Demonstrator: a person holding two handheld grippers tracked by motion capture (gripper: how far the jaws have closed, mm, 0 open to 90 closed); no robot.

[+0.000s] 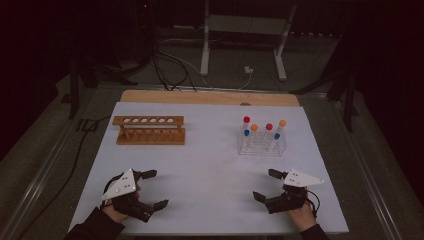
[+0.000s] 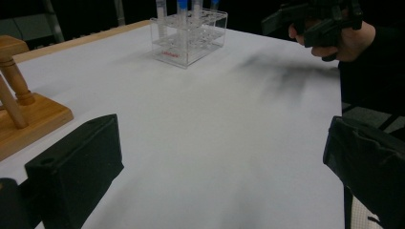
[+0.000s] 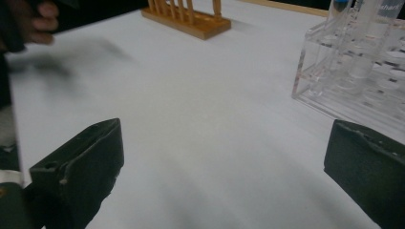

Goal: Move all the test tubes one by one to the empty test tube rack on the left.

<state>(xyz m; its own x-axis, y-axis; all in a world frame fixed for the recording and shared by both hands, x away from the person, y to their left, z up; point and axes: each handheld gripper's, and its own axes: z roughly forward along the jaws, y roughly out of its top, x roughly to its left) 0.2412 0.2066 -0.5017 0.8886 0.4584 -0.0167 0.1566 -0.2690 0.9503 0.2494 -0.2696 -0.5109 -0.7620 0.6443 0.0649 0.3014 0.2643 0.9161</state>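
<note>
Dark surroundings close in on a pale, white-topped table (image 1: 210,165), with a strip of bare wood along its far edge and cables and a light metal stand on the floor beyond.

On the far left of the table stands a wooden test-tube rack (image 1: 149,130): a top bar with a row of six round holes, thin dowel posts and a flat base, all in a warm orange-brown. It holds no tubes. In the left gripper view its base and a turned post show at the left edge.

On the far right, well apart from it, stands a clear plastic rack (image 1: 262,142) with a grid of wells. Upright tubes sit in it, their caps red, orange and blue; the high view seems to show two red, two orange and two lower blue ones, though the picture is too dim and small to count with certainty. In the right gripper view the tubes look clear-walled with printed markings, too blurred to read.

The left gripper (image 1: 153,189) is held just above the near left part of the table, jaws spread wide and holding nothing; bare table surface lies between them. The right gripper (image 1: 267,184) is at the near right, in front of the clear rack, jaws equally wide apart and empty. Each carries a grey three-cornered plate, and a hand grips each from below.
</note>
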